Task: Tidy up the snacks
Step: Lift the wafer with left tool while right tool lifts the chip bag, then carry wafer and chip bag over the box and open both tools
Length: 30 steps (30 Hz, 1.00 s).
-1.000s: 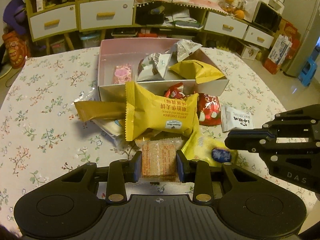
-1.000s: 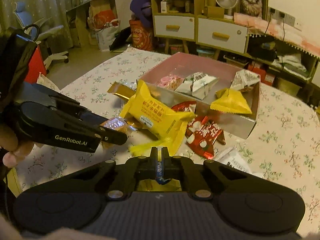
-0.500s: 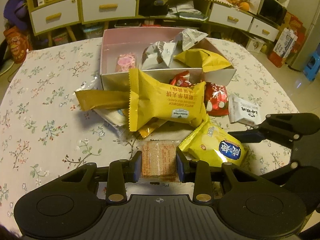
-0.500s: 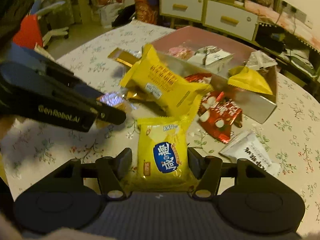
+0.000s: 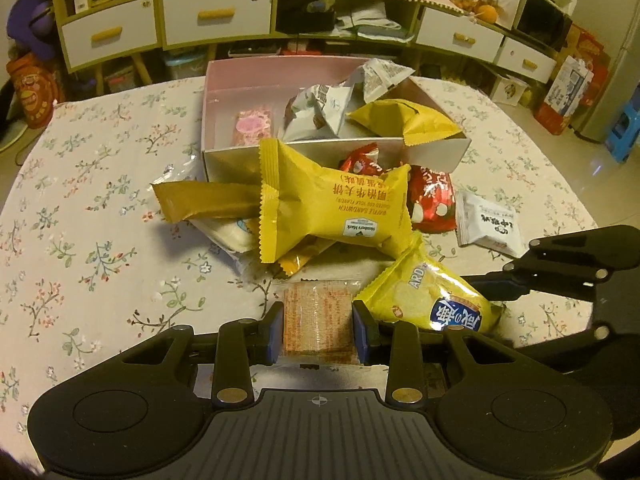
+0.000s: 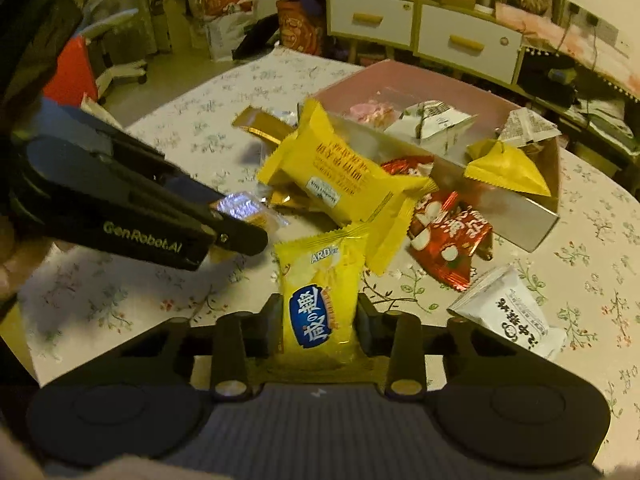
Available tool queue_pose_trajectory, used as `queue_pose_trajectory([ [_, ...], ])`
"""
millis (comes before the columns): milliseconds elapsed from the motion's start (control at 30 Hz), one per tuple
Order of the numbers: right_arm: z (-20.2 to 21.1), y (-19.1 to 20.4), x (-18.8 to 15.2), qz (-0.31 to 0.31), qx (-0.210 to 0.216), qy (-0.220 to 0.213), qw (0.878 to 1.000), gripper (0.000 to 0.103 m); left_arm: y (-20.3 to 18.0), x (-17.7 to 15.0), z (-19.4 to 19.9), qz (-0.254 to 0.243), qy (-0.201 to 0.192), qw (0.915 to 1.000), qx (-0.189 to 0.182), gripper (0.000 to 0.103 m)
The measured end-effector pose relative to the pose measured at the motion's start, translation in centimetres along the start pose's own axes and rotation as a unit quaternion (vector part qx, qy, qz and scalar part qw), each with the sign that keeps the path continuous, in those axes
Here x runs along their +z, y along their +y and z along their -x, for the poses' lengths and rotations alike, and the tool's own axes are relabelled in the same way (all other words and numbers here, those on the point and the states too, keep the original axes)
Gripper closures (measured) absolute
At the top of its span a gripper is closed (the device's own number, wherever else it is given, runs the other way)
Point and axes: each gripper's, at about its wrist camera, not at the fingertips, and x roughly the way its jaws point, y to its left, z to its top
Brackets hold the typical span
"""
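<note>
My left gripper [image 5: 319,320] is shut on a clear-wrapped orange cracker pack [image 5: 318,318], near the table's front. My right gripper [image 6: 319,320] is shut on a yellow snack bag with a blue label [image 6: 320,300], which also shows in the left wrist view [image 5: 432,300] just right of the cracker pack. Ahead stands the open pink-lined box [image 5: 224,92] with a pink pack [image 5: 253,126], white packs [image 5: 320,110] and a yellow pack [image 5: 404,120] inside. A large yellow sandwich-cake bag [image 5: 332,208] lies on a pile in front of the box.
A gold bar wrapper [image 5: 204,200], red packs [image 5: 432,200] and a white pack [image 5: 490,224] lie on the floral tablecloth [image 5: 80,200] around the pile. Drawers and shelves stand behind the table. The left gripper's arm [image 6: 120,208] crosses the right wrist view.
My right gripper opened around the yellow blue-label bag, then closed on its sides. The left gripper kept hold of the cracker pack and pulled back slightly.
</note>
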Motion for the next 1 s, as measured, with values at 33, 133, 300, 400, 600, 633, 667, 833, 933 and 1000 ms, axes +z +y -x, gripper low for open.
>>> queue_pose_trajectory([
  [33, 0.1, -0.1, 0.0, 0.000, -0.003, -0.001, 1.000, 0.072, 0.0, 0.0, 0.1, 0.000, -0.001, 1.0000, -0.001, 0.071],
  [133, 0.3, -0.2, 0.0, -0.002, -0.009, -0.001, 1.000, 0.074, 0.0, 0.0, 0.3, 0.002, -0.004, 1.0000, -0.001, 0.071],
  [300, 1.2, -0.5, 0.4, -0.011, -0.010, -0.015, 1.000, 0.076, 0.1, 0.2, 0.8, 0.004, -0.010, 0.9999, -0.003, 0.071],
  [400, 2.0, -0.8, 0.7, -0.022, -0.009, -0.030, 0.999, 0.076, 0.1, 0.3, 1.2, 0.007, -0.016, 0.9998, -0.005, 0.071],
  [600, 3.4, -1.7, 1.7, -0.040, -0.017, -0.059, 0.997, 0.076, 0.0, 0.8, 2.5, 0.009, -0.035, 0.9992, -0.014, 0.071],
  [633, 3.4, -1.9, 1.9, -0.043, -0.020, -0.062, 0.997, 0.076, -0.1, 0.9, 2.7, 0.010, -0.039, 0.9991, -0.015, 0.071],
  [667, 3.5, -2.2, 2.1, -0.047, -0.024, -0.065, 0.996, 0.076, -0.1, 1.1, 2.9, 0.011, -0.043, 0.9989, -0.016, 0.071],
  [833, 3.4, -3.4, 3.5, -0.065, -0.040, -0.080, 0.994, 0.076, 0.0, 2.1, 3.9, 0.005, -0.069, 0.9976, -0.010, 0.071],
  [933, 3.3, -4.5, 4.4, -0.078, -0.049, -0.090, 0.992, 0.076, 0.1, 3.2, 4.3, -0.006, -0.089, 0.9960, -0.001, 0.071],
  [1000, 3.1, -5.2, 5.1, -0.088, -0.058, -0.094, 0.990, 0.076, 0.3, 4.1, 4.3, -0.009, -0.095, 0.9954, 0.006, 0.071],
])
